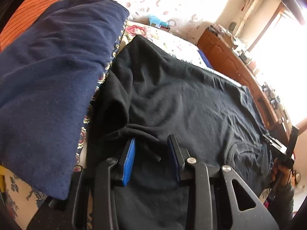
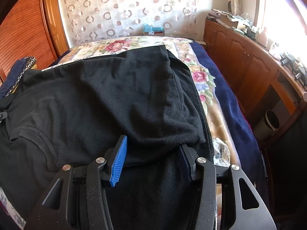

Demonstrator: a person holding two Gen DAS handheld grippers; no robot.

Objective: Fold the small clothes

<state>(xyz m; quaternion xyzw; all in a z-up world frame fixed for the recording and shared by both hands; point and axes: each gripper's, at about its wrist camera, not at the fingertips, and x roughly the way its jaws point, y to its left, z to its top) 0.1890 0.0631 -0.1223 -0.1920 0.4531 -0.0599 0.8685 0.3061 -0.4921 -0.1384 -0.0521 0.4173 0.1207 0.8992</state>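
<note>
A black knit garment (image 2: pixel 99 95) is spread across a bed covered by a floral-patterned bedspread (image 2: pixel 119 45), with one sleeve folded inward over the body. In the right wrist view, the garment's far hem is seen lying straight against bare floral cover, and a strip of bedspread and dark blue blanket (image 2: pixel 226 88) is left free along the right edge, beside a wooden cabinet (image 2: pixel 239 57).

The right gripper (image 2: pixel 153 149) is held with its blue ribbed pads spread wide; the folded sleeve's cuff lies between them, unpinched. The left gripper (image 1: pixel 151 149) is likewise spread, its pads low over a rolled seam of the black fabric; whether cloth is touched cannot be told.

In the left wrist view, a folded navy dotted cloth (image 1: pixel 49 72) is seen stacked just beside the garment's edge, crowding that side. The black knit appears soft, matte and lightly wrinkled.
</note>
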